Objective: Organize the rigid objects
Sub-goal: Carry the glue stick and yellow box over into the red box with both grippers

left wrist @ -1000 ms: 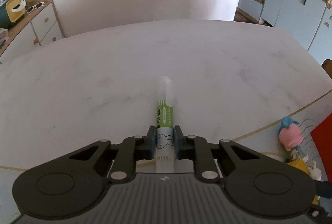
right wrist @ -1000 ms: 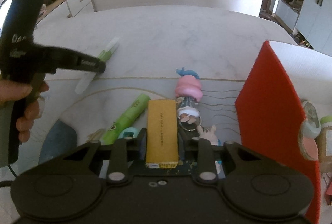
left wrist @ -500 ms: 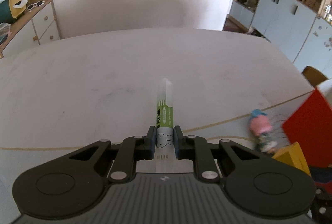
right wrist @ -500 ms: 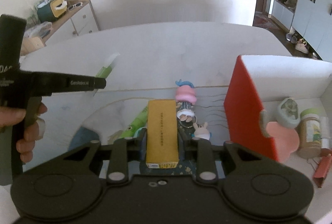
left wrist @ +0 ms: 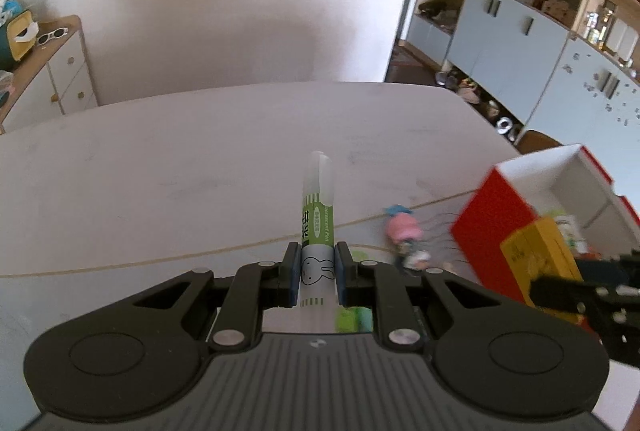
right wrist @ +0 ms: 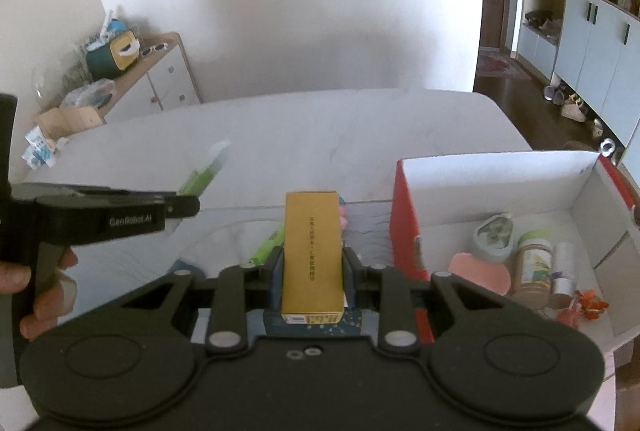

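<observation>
My left gripper (left wrist: 317,273) is shut on a green and white highlighter pen (left wrist: 317,209) with a clear cap, held above the white table (left wrist: 160,159). My right gripper (right wrist: 313,277) is shut on a yellow rectangular box (right wrist: 313,251), held above the table just left of the red box. The red box (right wrist: 404,227) with a white inside stands open at the right and holds jars, a tin and small items. In the right wrist view the left gripper (right wrist: 176,205) shows at the left with the pen (right wrist: 206,171). The yellow box also shows in the left wrist view (left wrist: 538,257).
A pink and blue figurine (left wrist: 402,235) stands on the table by the red box (left wrist: 496,219). A green tube (right wrist: 268,245) lies under my right gripper. A wooden dresser (right wrist: 160,79) stands at the back left, cabinets (left wrist: 520,31) at the right.
Both grippers have risen and swung right with their loads. The red box's open inside has come into the right wrist view, and the red box is larger in the left wrist view.
</observation>
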The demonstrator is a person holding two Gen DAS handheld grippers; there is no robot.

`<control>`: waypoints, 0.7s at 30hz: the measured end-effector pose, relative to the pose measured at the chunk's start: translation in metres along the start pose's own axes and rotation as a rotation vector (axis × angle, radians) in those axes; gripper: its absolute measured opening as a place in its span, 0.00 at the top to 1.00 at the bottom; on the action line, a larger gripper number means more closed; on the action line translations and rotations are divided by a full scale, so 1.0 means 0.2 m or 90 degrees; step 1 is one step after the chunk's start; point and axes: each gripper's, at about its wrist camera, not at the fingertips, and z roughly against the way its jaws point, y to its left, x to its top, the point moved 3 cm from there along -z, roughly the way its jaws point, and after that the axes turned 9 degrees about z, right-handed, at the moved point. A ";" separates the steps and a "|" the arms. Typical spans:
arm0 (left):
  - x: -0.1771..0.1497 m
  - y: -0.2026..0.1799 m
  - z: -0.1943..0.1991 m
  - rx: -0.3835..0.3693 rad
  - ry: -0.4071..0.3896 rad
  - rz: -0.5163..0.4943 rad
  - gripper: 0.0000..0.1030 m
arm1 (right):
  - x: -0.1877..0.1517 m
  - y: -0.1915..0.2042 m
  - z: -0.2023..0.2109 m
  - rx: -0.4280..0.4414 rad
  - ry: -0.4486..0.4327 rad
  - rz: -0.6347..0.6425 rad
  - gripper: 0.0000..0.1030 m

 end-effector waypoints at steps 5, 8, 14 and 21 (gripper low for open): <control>-0.03 -0.13 0.10 -0.017 0.004 -0.002 0.84 | -0.01 -0.07 0.08 0.002 -0.015 -0.004 0.73; -0.04 -0.23 0.15 -0.024 0.000 -0.010 0.84 | -0.02 -0.14 0.12 0.005 -0.020 -0.005 0.73; -0.07 -0.43 0.19 -0.032 -0.013 -0.029 0.84 | -0.05 -0.31 0.18 0.007 -0.026 -0.007 0.73; -0.10 -0.67 0.17 -0.036 -0.010 -0.039 0.84 | -0.10 -0.53 0.21 0.004 -0.022 -0.015 0.73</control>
